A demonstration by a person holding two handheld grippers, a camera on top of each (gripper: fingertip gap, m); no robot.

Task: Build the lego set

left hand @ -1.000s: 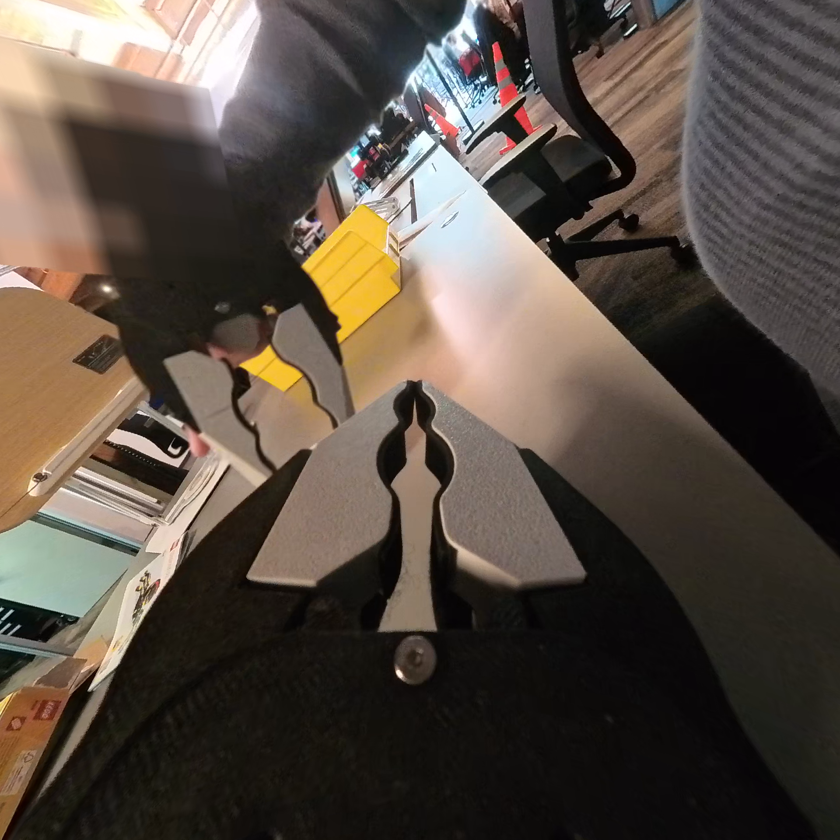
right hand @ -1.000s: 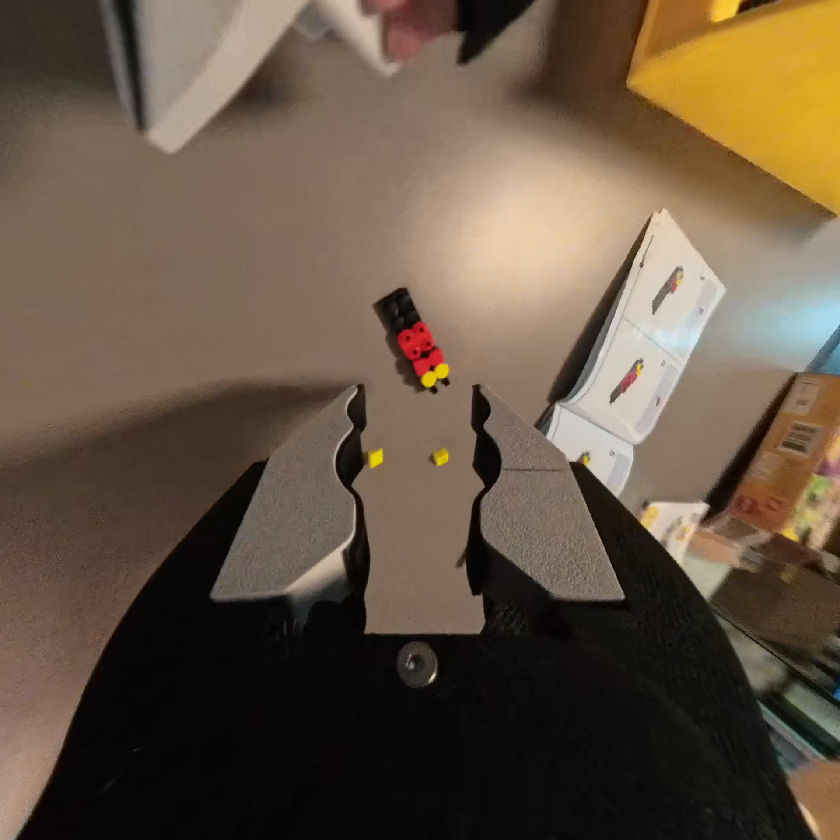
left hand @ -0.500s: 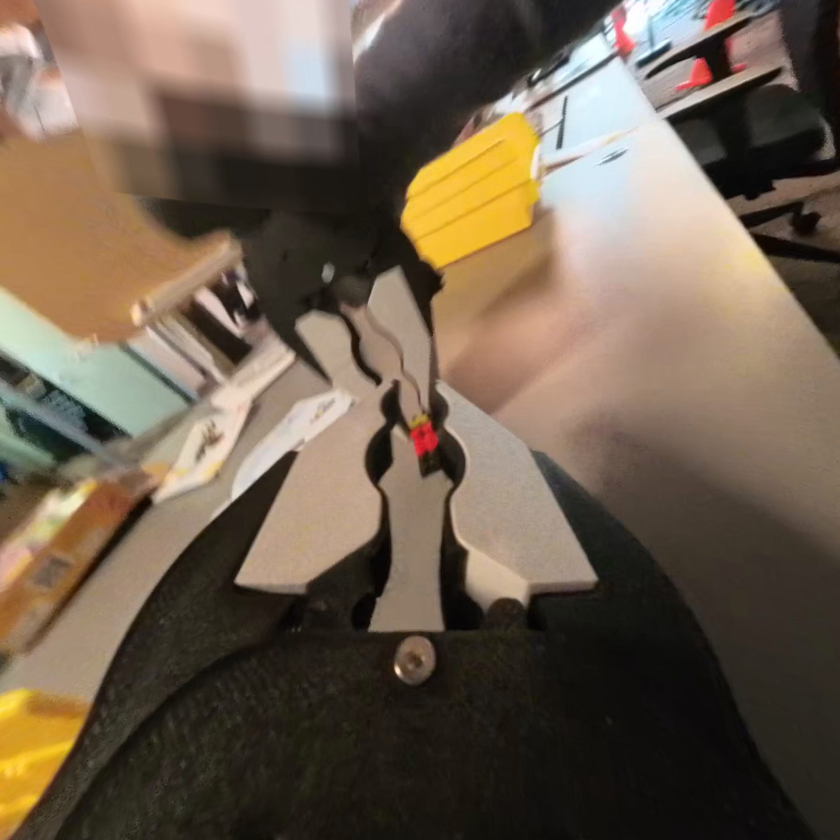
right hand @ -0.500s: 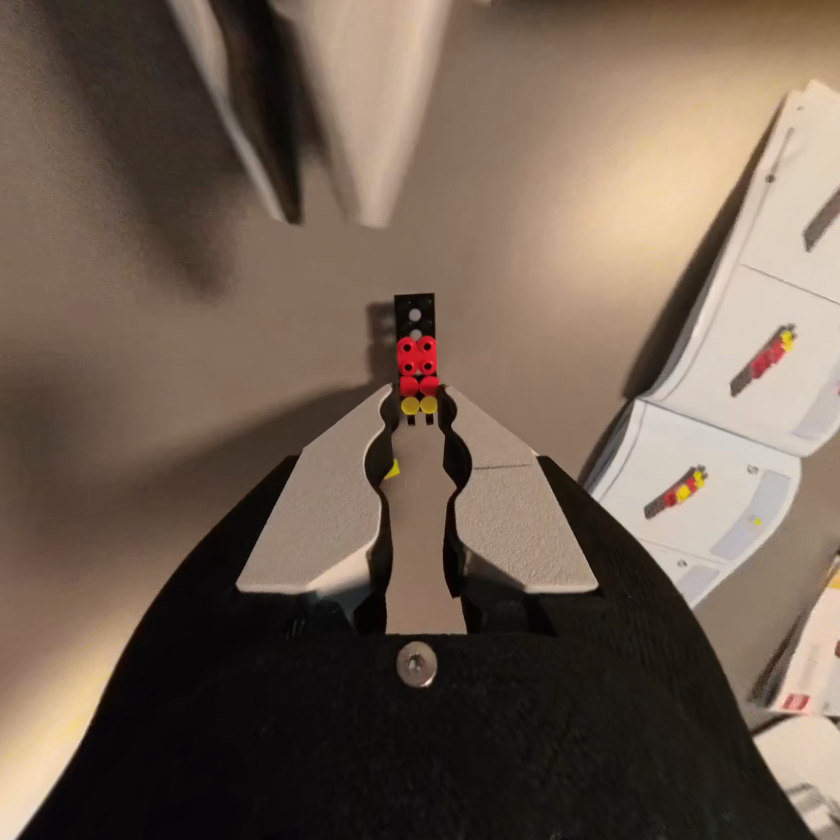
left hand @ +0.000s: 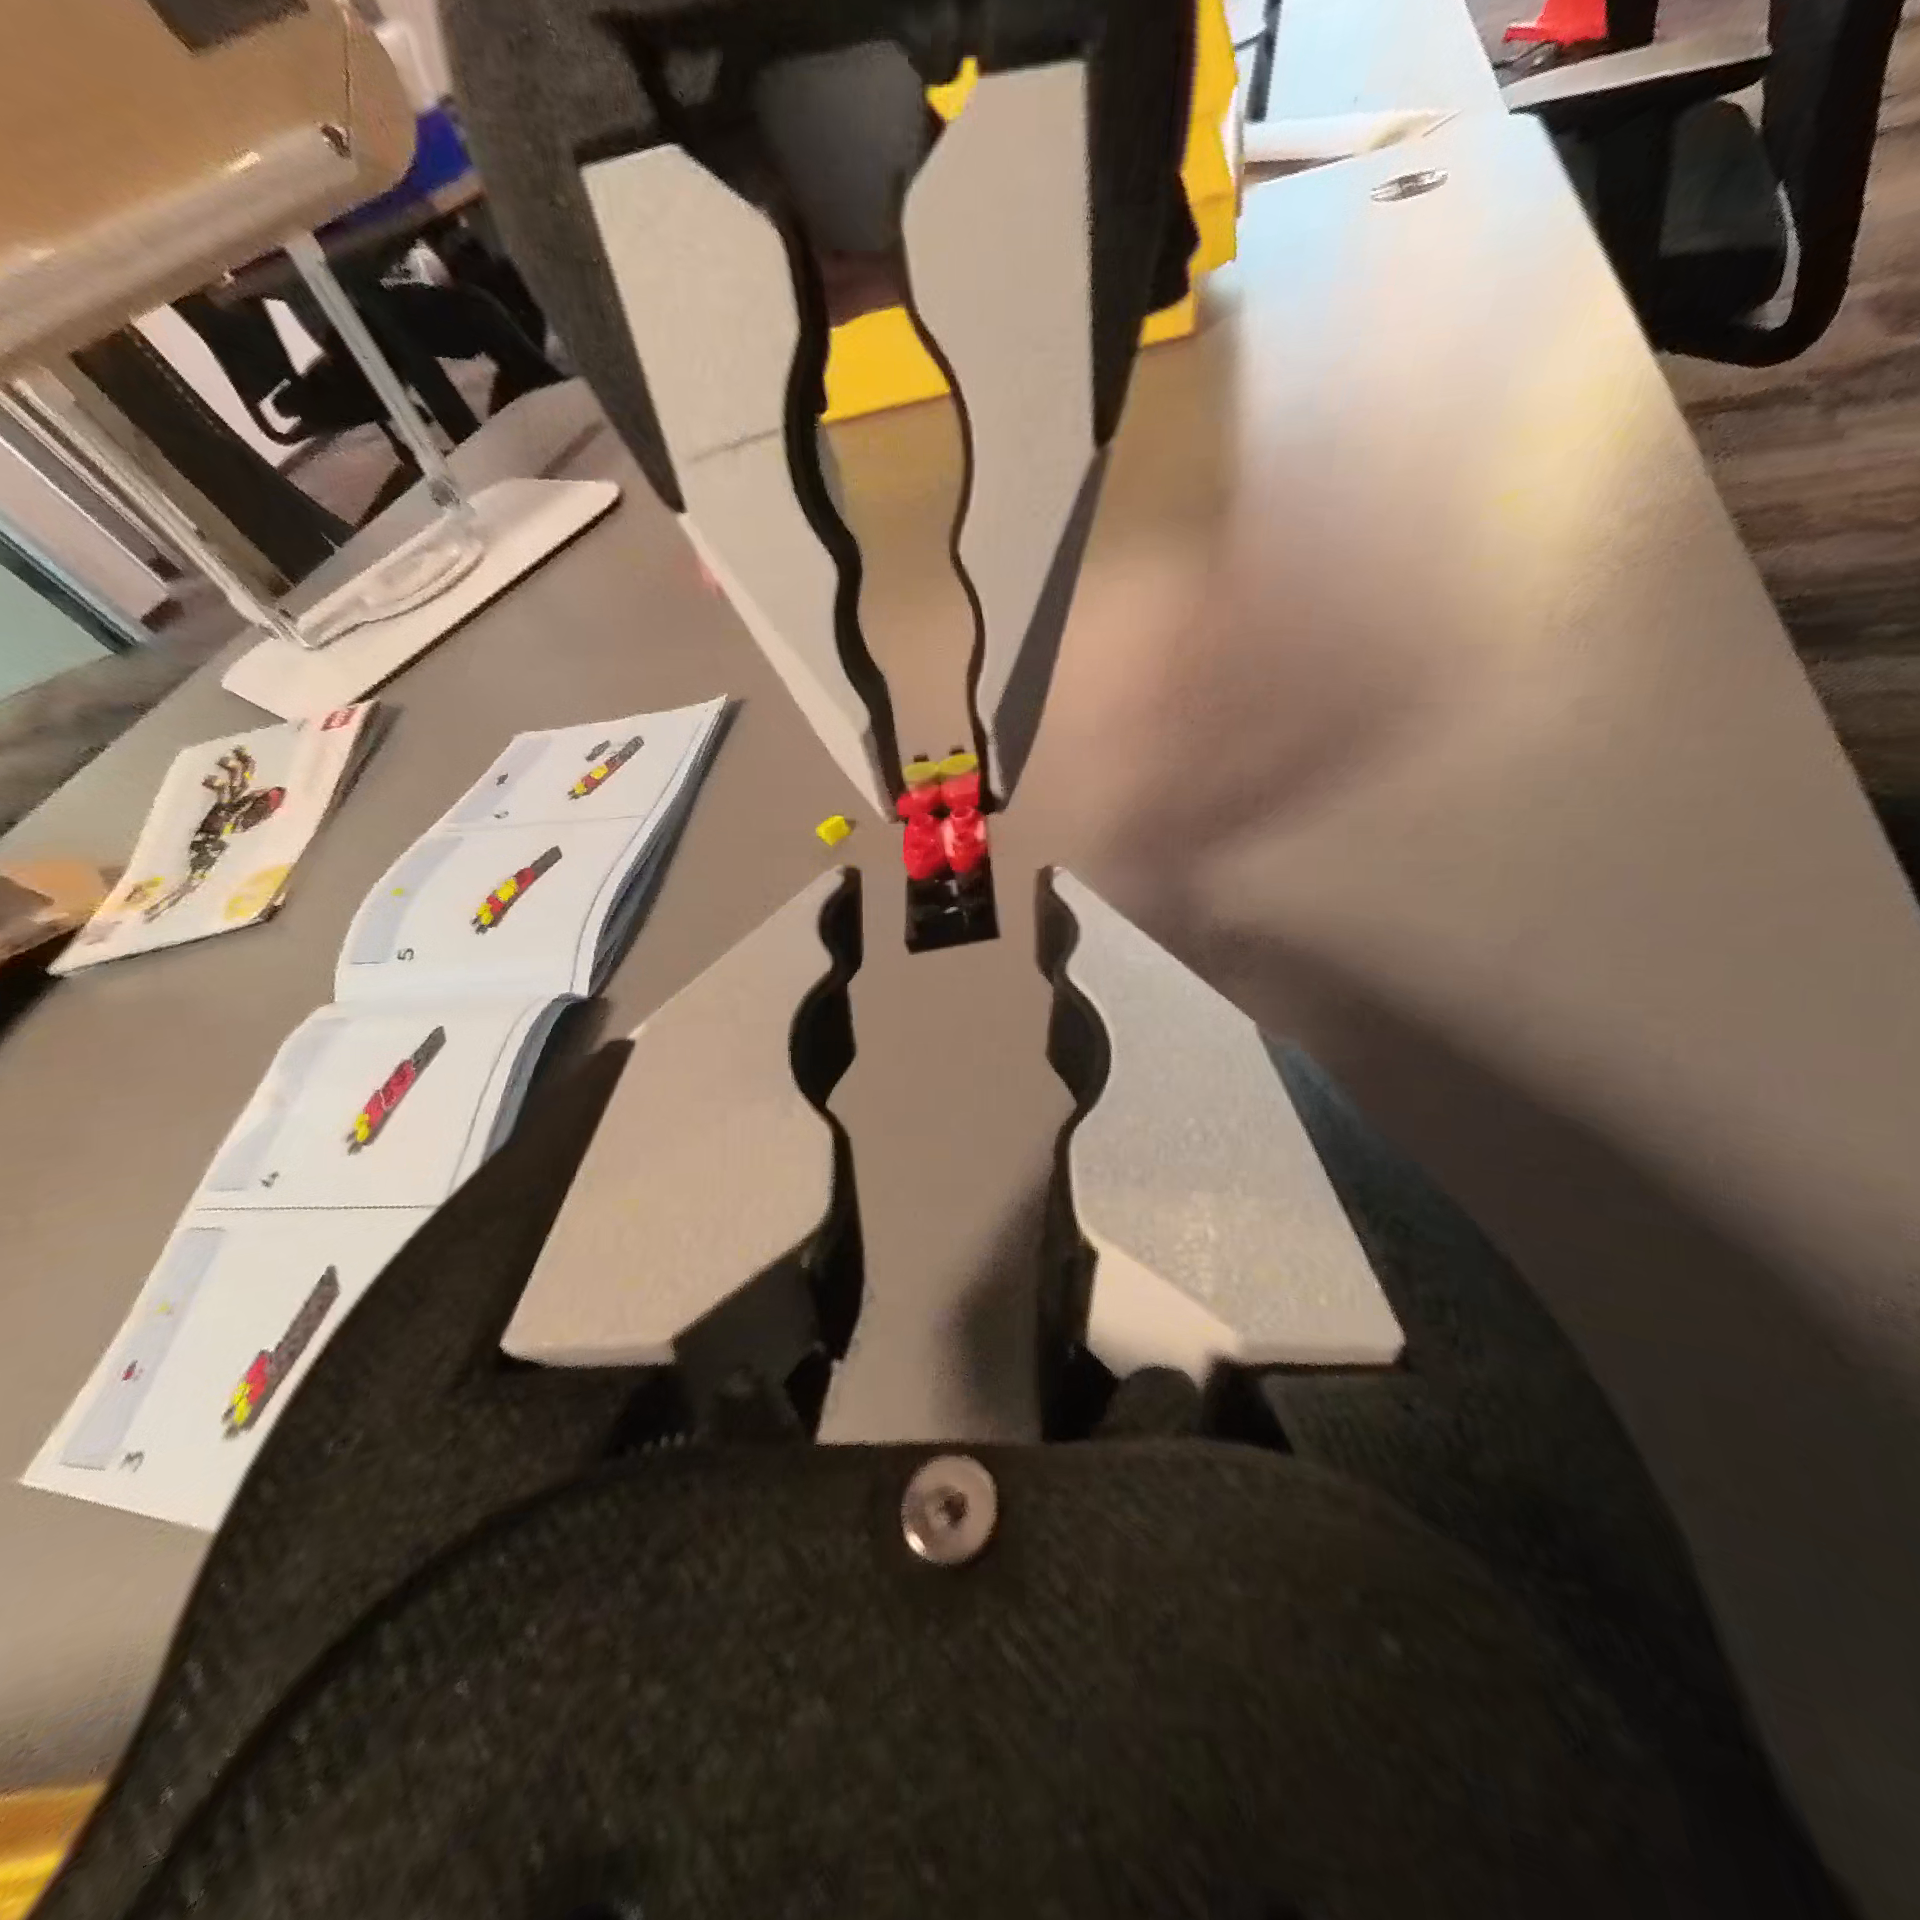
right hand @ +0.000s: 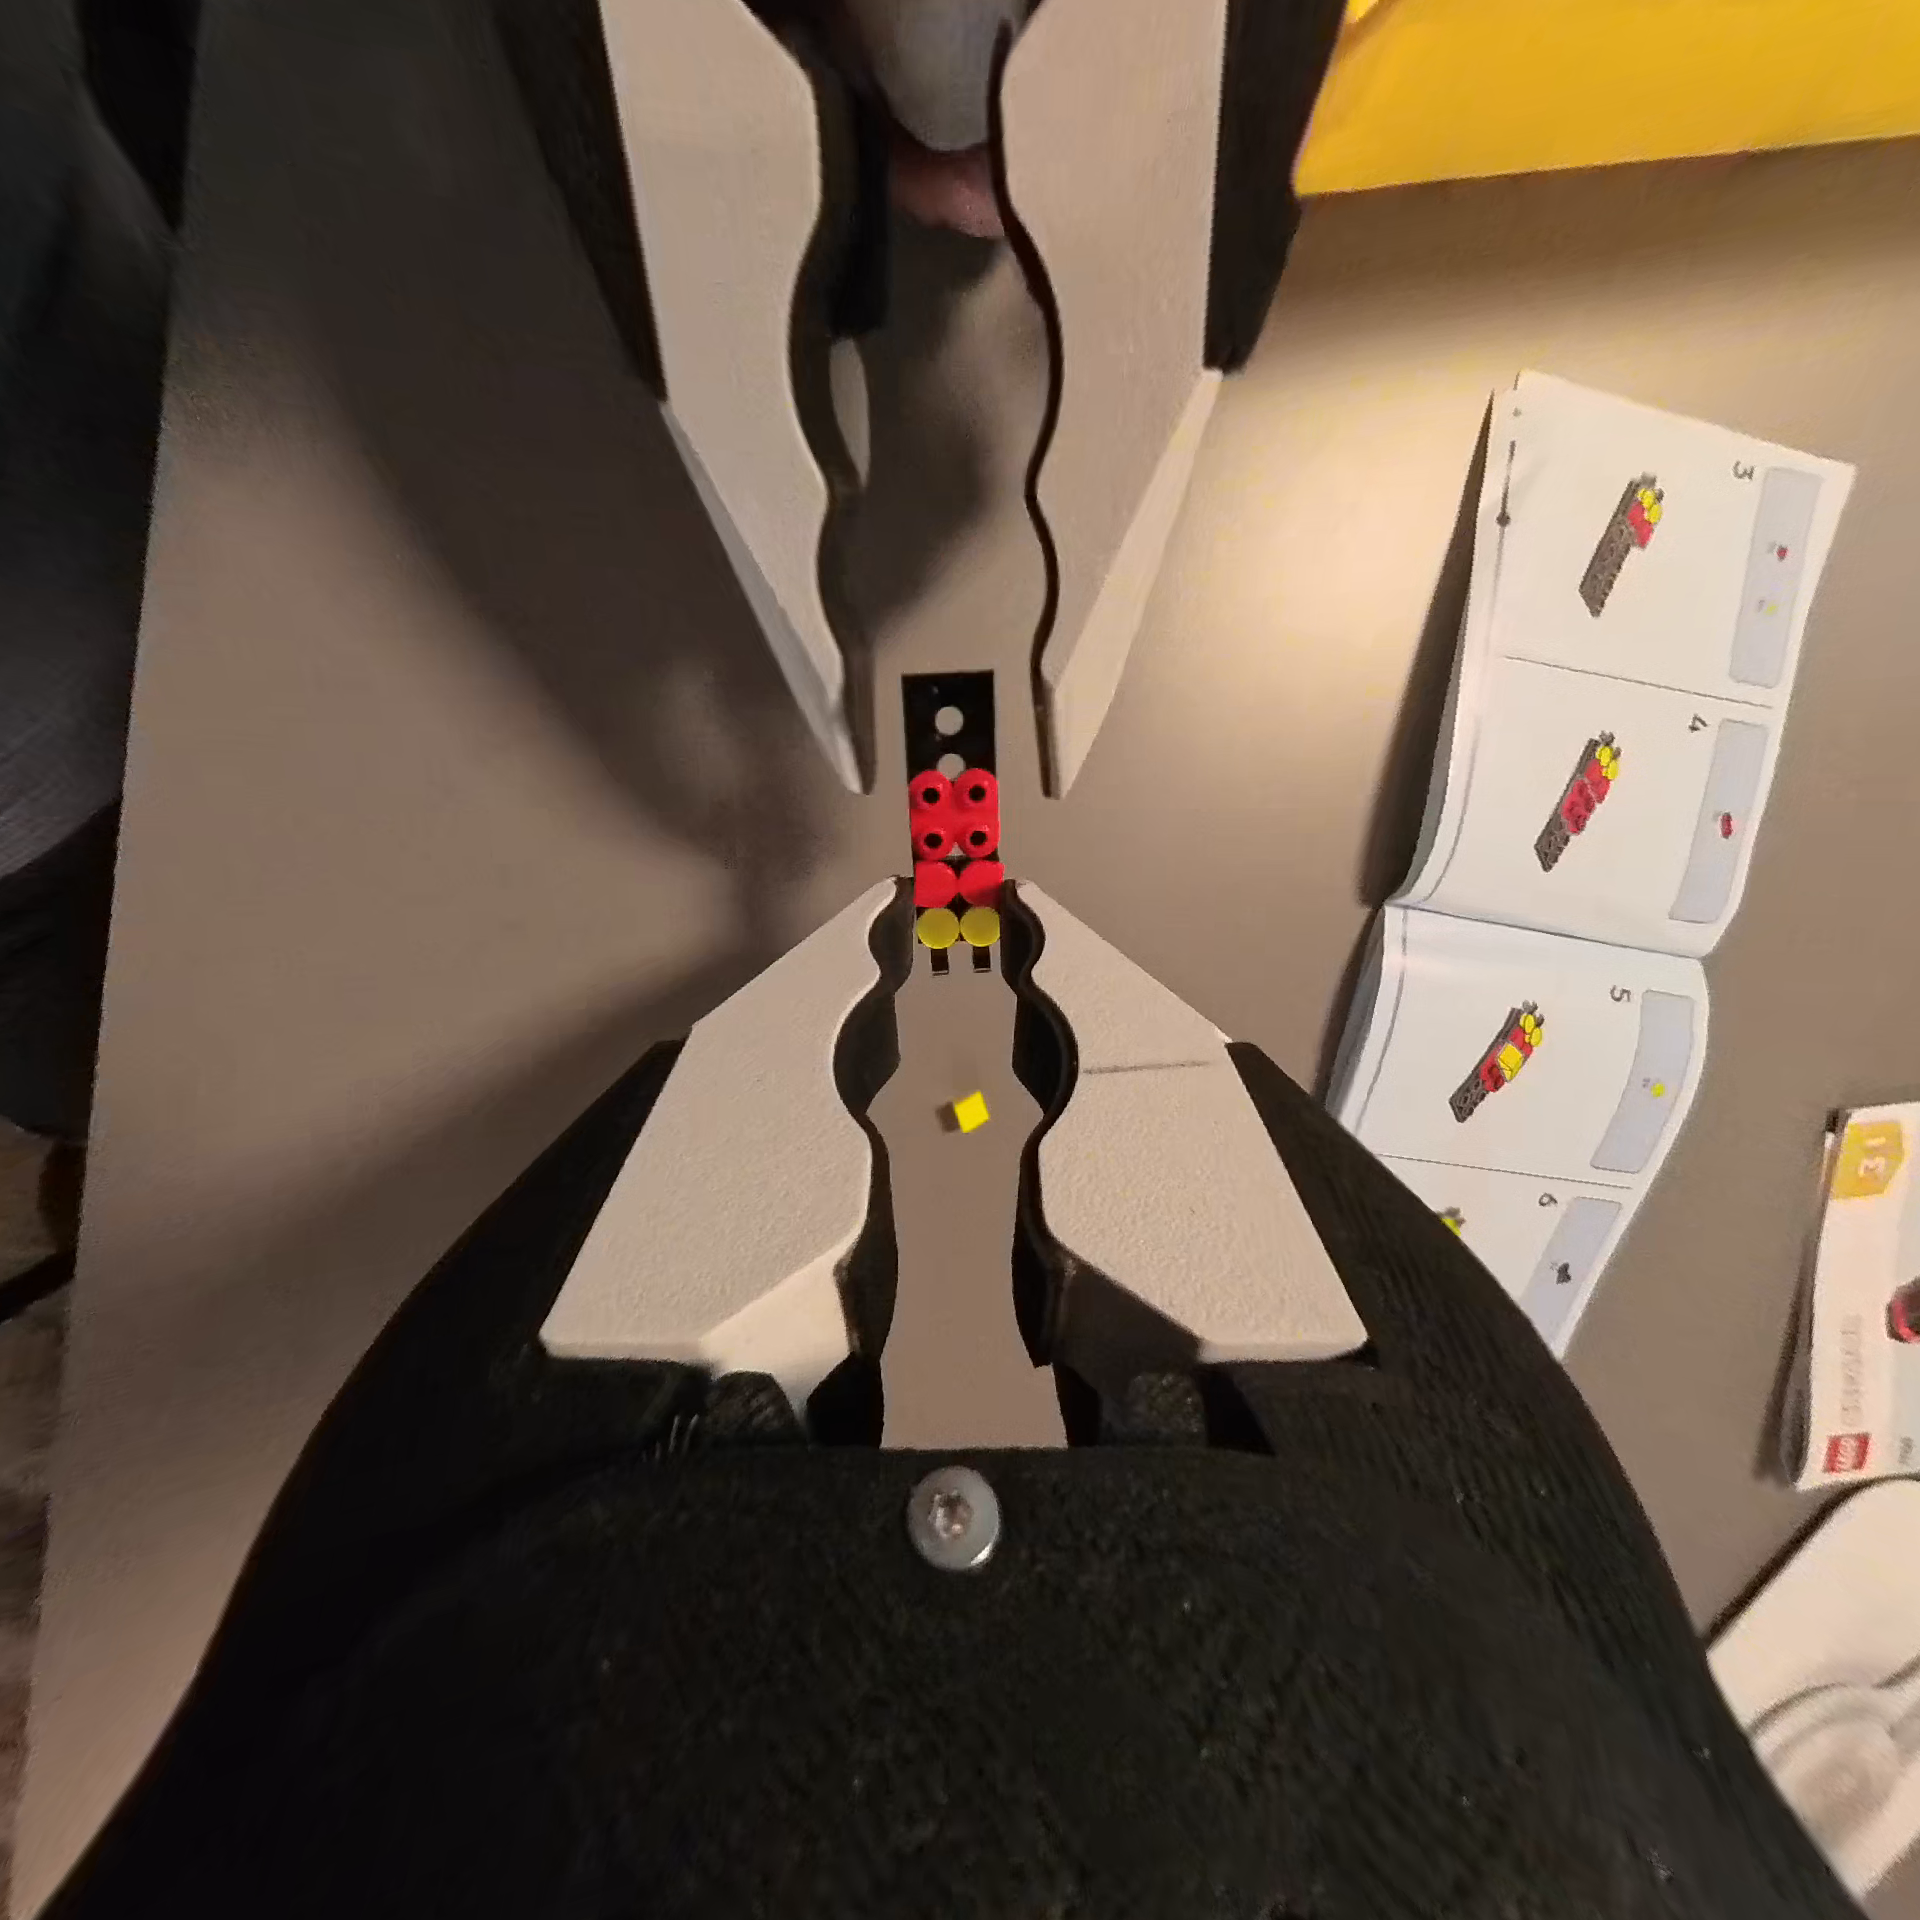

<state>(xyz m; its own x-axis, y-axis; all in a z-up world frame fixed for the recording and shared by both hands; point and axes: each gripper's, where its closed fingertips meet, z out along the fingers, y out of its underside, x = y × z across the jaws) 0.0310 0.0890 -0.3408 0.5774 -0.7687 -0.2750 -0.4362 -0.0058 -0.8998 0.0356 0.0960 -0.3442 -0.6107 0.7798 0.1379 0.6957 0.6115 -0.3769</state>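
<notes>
Grey desk [left hand: 1455, 727] fills both views. We hold the right gripper [right hand: 958, 896] nearly closed, pinching the yellow-and-red end of the lego build [right hand: 951, 821] at centre frame. Our left gripper [left hand: 948, 894] is wide open, straddling its black end without touching. The build's long axis runs vertically. An instruction booklet [left hand: 499, 935] with numbered steps lies open nearby.

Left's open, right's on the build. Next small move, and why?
Probably close the left gripper on the black plate end of the lego assembly. Its fingers are open on either side of that end, while the right gripper appears shut on the red-and-yellow end. A second grip would free the right to fetch the loose yellow piece.
</notes>
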